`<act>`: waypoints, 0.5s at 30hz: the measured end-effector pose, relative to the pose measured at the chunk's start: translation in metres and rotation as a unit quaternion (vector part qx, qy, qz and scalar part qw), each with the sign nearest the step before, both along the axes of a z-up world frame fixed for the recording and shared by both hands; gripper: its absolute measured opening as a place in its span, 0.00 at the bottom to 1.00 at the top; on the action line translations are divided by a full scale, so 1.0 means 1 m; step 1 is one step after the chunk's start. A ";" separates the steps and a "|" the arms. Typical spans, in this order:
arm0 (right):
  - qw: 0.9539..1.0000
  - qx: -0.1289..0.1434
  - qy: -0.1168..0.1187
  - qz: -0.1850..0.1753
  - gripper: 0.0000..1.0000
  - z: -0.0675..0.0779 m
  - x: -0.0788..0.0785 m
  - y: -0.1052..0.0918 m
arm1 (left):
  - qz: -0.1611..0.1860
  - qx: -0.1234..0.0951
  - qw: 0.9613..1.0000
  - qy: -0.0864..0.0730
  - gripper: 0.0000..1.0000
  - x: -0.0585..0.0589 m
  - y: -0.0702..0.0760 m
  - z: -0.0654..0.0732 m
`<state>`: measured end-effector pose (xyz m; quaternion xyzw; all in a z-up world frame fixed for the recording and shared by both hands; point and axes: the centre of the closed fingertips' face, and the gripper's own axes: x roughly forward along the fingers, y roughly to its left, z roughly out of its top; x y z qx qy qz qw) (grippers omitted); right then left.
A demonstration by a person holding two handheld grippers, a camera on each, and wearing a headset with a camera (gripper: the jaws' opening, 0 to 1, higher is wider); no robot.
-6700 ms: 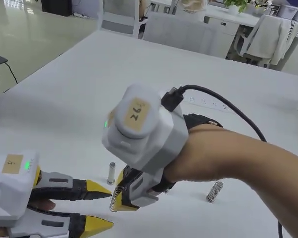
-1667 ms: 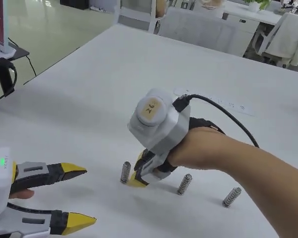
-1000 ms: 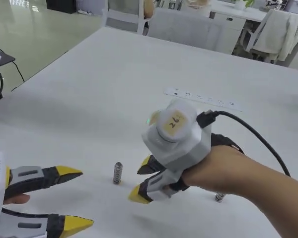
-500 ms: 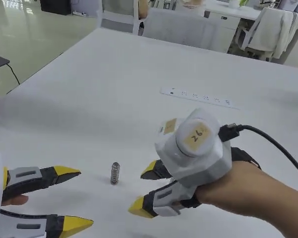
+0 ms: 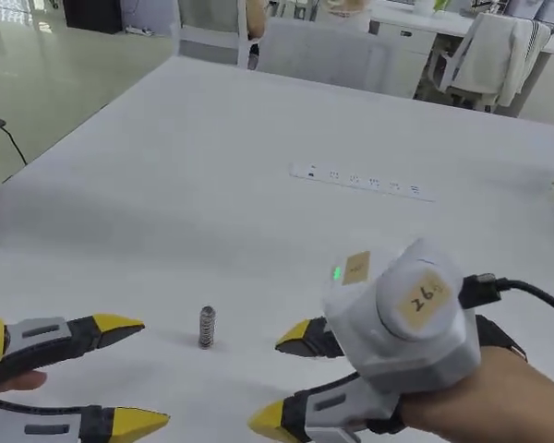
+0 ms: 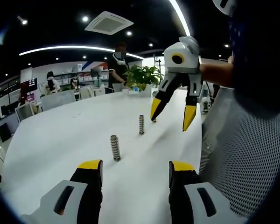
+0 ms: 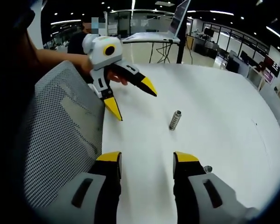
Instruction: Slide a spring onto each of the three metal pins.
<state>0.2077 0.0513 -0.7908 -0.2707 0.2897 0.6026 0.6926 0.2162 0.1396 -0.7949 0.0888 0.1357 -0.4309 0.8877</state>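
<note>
The right gripper [image 5: 279,383] has a white moulded housing, a round tan sticker [image 5: 420,300] marked "26", a green indicator lamp [image 5: 336,273] and a black cable [image 5: 535,292]. The left gripper [image 5: 146,372] is also white. Both have black jaws with yellow tips.

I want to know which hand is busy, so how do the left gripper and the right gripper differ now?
In the head view the left gripper sits left of the spring, jaws pointing right; the right gripper sits right of it, jaws pointing left. A black cable runs from the right gripper's white body; the left gripper's body is cut by the picture's edge. Both are open and empty.
</note>
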 end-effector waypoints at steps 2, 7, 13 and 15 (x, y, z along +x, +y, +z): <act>1.000 0.004 0.002 -0.008 0.44 -0.001 -0.001 -0.004 | -0.001 -0.001 1.000 -0.001 0.52 0.000 -0.001 0.001; 0.999 0.014 0.008 -0.029 0.45 -0.003 -0.001 -0.017 | -0.003 -0.001 1.000 0.000 0.53 0.000 -0.003 0.002; 0.998 0.026 0.014 -0.048 0.47 -0.001 -0.003 -0.030 | -0.005 0.000 1.000 0.003 0.53 -0.001 -0.006 0.002; 0.998 0.030 0.013 -0.051 0.49 0.000 -0.003 -0.032 | -0.006 0.000 1.000 0.004 0.53 -0.001 -0.007 0.002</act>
